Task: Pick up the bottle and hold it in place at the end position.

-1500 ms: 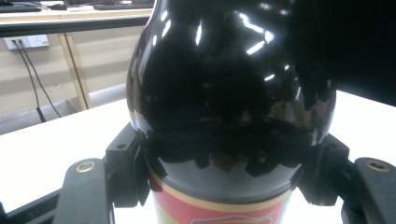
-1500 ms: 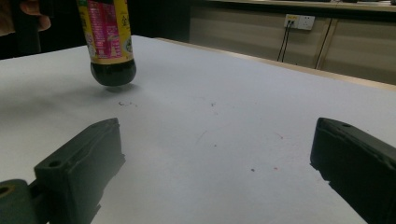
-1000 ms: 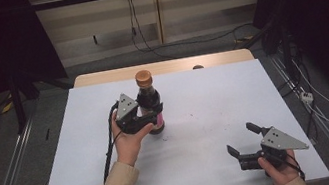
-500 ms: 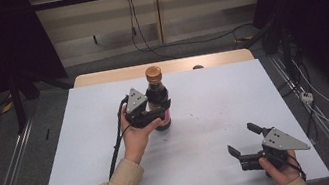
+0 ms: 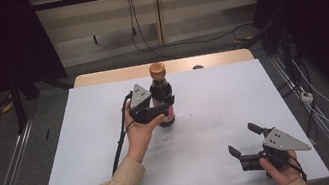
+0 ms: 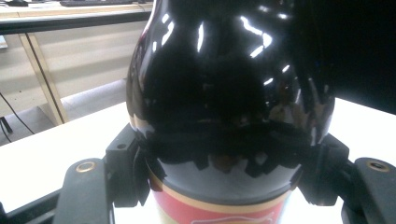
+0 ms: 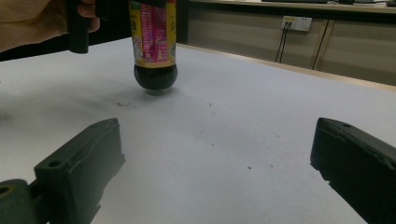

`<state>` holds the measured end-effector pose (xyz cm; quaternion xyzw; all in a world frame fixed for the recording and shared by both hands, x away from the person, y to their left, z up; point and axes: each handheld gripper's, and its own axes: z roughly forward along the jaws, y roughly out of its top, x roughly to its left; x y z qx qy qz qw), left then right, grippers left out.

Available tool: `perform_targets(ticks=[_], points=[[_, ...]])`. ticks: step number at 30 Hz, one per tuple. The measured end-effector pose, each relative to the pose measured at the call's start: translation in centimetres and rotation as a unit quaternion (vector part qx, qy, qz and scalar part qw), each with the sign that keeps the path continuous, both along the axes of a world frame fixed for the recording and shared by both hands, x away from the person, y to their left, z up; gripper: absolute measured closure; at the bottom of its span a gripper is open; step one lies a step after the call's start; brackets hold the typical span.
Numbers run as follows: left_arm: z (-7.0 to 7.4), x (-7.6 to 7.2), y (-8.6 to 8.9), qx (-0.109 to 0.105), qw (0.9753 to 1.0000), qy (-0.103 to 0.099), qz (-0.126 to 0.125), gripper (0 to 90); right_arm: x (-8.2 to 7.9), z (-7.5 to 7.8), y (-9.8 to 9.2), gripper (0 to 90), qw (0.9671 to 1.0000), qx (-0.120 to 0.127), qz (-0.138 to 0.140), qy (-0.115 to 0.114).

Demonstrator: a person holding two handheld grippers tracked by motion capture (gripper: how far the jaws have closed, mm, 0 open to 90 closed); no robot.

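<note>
A dark glossy bottle with a brown cap and a red-and-yellow label stands upright in my left gripper, which is shut on its body just above the label. In the left gripper view the bottle sits between both black jaws of the left gripper. In the right gripper view the bottle hangs a little above the white table, with a shadow beneath it. My right gripper rests open near the table's front right corner; nothing lies between the jaws of the right gripper.
The white table has a wooden strip along its far edge with a small dark object on it. Cables lie on the floor to the right. Metal rails run beside the table.
My left gripper has carried the bottle to the right, toward the table's middle. The right gripper has stayed in place, open.
</note>
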<state>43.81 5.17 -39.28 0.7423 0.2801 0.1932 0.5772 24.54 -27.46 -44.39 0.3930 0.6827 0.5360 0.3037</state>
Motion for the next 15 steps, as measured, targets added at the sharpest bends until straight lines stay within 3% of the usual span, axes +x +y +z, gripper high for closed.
perform_targets(ticks=[9, 15], points=[[-0.2, 0.7, -0.8, -0.003, 1.0000, -0.004, -0.002, 30.5, 0.0, 0.0, 0.1, 1.7, 1.0000, 0.000, 0.001, -0.001], [-0.6, 1.0, -1.3, 0.007, 1.0000, -0.004, -0.005, 30.5, -0.1, -0.1, -0.1, 1.7, 1.0000, 0.002, -0.001, 0.000]])
